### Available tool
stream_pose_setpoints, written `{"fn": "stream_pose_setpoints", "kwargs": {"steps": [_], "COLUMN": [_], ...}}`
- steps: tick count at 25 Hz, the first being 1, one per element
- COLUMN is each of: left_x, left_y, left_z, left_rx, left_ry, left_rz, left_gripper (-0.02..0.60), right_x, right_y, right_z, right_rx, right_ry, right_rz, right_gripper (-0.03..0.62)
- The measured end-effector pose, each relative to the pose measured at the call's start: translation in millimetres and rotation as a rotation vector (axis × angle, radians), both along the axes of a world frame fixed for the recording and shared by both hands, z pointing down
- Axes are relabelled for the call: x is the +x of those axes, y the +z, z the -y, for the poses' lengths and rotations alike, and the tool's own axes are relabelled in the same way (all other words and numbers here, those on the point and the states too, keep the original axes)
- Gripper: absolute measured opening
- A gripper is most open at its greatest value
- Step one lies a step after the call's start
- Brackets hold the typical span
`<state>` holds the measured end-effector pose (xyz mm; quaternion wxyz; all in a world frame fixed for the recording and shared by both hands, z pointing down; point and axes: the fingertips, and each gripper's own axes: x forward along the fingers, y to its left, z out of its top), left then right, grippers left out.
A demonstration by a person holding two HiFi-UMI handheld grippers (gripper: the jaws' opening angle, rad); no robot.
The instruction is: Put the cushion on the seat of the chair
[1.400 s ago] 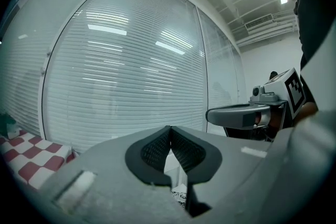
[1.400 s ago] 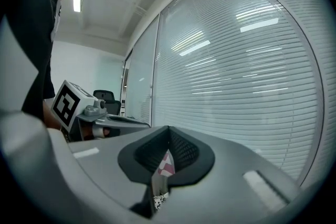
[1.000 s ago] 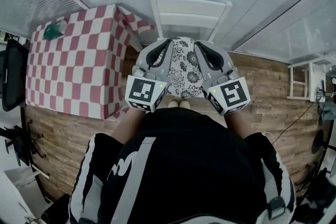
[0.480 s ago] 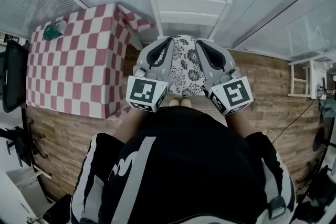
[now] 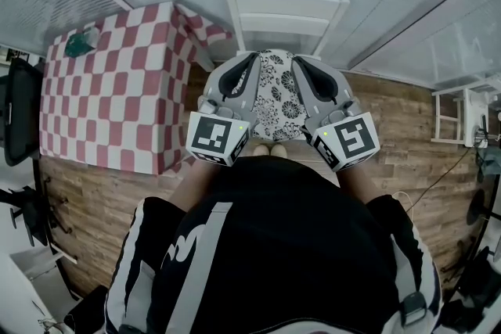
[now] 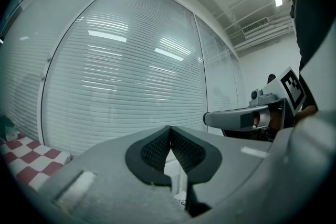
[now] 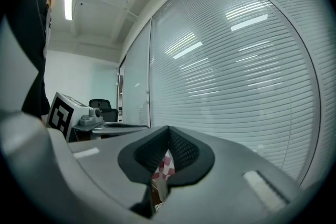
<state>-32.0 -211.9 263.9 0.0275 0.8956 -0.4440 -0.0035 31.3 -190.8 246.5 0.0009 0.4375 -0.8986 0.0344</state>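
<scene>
The black-and-white flowered cushion (image 5: 274, 98) lies in front of the white chair's back (image 5: 286, 12), over where the seat is; the seat itself is hidden. My left gripper (image 5: 251, 60) (image 6: 170, 129) and right gripper (image 5: 298, 62) (image 7: 168, 129) are held level side by side above the cushion's left and right edges, pointing at the chair back. In both gripper views the jaw tips meet with nothing between them. A sliver of the flowered fabric (image 6: 180, 200) shows under the left jaws. Whether the grippers touch the cushion is not visible.
A table with a red-and-white checked cloth (image 5: 109, 90) stands close to the chair's left, with a green object (image 5: 78, 48) on its far corner. Walls of white blinds (image 6: 126, 71) run behind the chair. A small white stand (image 5: 454, 117) is at the right, and a black chair (image 5: 19, 113) at the far left.
</scene>
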Motion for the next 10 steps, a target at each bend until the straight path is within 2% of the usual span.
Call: {"fn": "stream_pose_setpoints", "kwargs": {"steps": [10], "left_x": [-2.9], "left_y": [-2.9], "left_z": [-1.1], "left_rx": [0.002], "left_ry": [0.002], "left_rz": [0.004], "left_gripper": [0.0], "right_x": [-1.4], "right_y": [0.6], "right_z": [-1.1], "right_rx": [0.003], "right_ry": [0.004], "right_rz": [-0.009], "right_gripper": [-0.002]}}
